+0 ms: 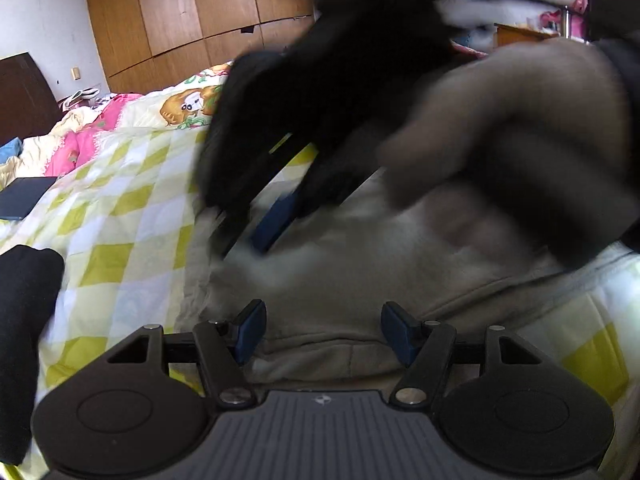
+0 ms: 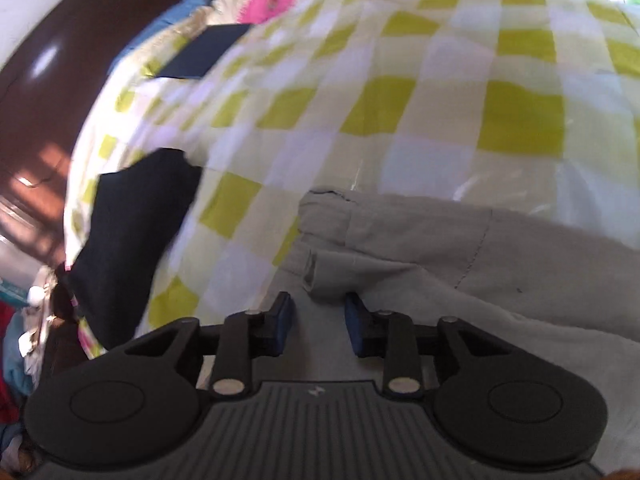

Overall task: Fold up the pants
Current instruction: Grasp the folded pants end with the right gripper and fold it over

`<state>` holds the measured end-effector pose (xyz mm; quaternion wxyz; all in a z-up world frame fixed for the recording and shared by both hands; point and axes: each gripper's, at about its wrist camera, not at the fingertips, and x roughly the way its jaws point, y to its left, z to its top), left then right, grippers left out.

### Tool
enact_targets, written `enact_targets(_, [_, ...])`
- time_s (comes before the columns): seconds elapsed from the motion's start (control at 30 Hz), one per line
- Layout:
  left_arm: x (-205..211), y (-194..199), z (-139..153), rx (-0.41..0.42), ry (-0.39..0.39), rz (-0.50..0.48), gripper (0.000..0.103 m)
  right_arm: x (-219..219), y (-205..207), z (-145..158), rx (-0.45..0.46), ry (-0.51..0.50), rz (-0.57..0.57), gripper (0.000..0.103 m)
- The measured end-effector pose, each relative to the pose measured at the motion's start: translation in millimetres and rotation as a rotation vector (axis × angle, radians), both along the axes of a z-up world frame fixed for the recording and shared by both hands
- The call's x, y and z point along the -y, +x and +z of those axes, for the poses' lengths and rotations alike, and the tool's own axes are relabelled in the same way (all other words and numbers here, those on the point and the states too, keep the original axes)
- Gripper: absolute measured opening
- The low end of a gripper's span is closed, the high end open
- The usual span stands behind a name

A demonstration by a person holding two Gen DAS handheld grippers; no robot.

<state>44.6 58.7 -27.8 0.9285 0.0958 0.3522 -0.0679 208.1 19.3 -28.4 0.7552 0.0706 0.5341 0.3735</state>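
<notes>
Grey pants (image 1: 340,292) lie on a yellow-and-white checked quilt (image 1: 120,208). My left gripper (image 1: 323,330) is open, its blue pads to either side of a folded grey edge, just above the cloth. In the left wrist view my right gripper (image 1: 256,236) comes in blurred from the upper right, held by a hand (image 1: 520,152), its tips down on the pants. In the right wrist view my right gripper (image 2: 318,318) is open over the pants (image 2: 460,264), near a folded corner of the cloth.
A black garment (image 2: 136,236) lies on the quilt at the left, also seen in the left wrist view (image 1: 24,320). A dark flat tablet-like object (image 1: 24,198) rests further left. Wooden wardrobes (image 1: 192,12) stand behind the bed. Pink patterned bedding (image 1: 92,136) is bunched at the back.
</notes>
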Motion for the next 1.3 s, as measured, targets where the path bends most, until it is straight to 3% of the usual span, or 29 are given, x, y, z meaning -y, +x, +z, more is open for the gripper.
enact_targets(0.07, [-1.2, -1.9, 0.1, 0.000, -0.002, 0.004, 0.077, 4.1, -6.5, 9.4, 0.024, 0.019, -0.012, 0.033])
enact_targets(0.17, [-2.8, -2.0, 0.0, -0.005, -0.017, 0.007, 0.077, 44.5, -18.3, 34.4, 0.057, 0.064, -0.092, 0.032])
enact_targets(0.27, [1.4, -2.6, -0.4, 0.005, 0.004, 0.006, 0.077, 118.3, -36.3, 53.9, 0.100, 0.059, -0.235, 0.040])
enact_targets(0.4, [13.0, -10.4, -0.2, 0.033, 0.055, 0.003, 0.077, 248.0, -74.9, 58.3, 0.147, -0.019, -0.531, 0.044])
enact_targets(0.5, [18.7, -13.3, 4.4, 0.058, 0.084, 0.002, 0.077, 329.5, -104.5, 45.2, 0.116, -0.034, -0.710, 0.045])
enact_targets(0.57, [24.3, -14.9, 10.9, 0.068, 0.080, -0.002, 0.077, 362.1, -119.2, 32.0, 0.068, 0.036, -0.755, 0.045])
enact_targets(0.67, [36.9, -14.2, 21.7, 0.070, 0.068, -0.012, 0.077, 377.1, -127.3, 6.4, -0.011, 0.169, -0.754, 0.048])
enact_targets(0.77, [55.5, -8.0, 30.9, 0.082, 0.110, -0.056, 0.077, 364.4, -119.9, -11.1, -0.038, 0.255, -0.724, 0.053])
enact_targets(0.93, [81.7, 12.7, 34.0, 0.073, 0.166, -0.118, 0.077, 365.1, -105.6, -14.2, -0.072, 0.433, -0.667, 0.057])
enact_targets(1.03, [90.3, 26.7, 29.6, 0.053, 0.161, -0.120, 0.077, 360.6, -90.6, -25.7, -0.121, 0.445, -0.656, 0.058])
enact_targets(1.1, [95.4, 33.3, 25.4, 0.046, 0.158, -0.116, 0.077, 355.5, -82.9, -30.5, -0.140, 0.440, -0.657, 0.044])
enact_targets(1.13, [98.3, 36.5, 24.0, 0.052, 0.163, -0.114, 0.077, 352.3, -80.8, -30.4, -0.145, 0.445, -0.651, 0.023])
enact_targets(1.17, [101.2, 38.3, 23.2, 0.063, 0.167, -0.113, 0.077, 348.4, -79.3, -30.0, -0.154, 0.455, -0.637, 0.011])
enact_targets(1.3, [114.7, 56.8, 22.7, 0.114, 0.190, -0.119, 0.077, 352.5, -85.8, -25.0, -0.134, 0.460, -0.648, 0.007])
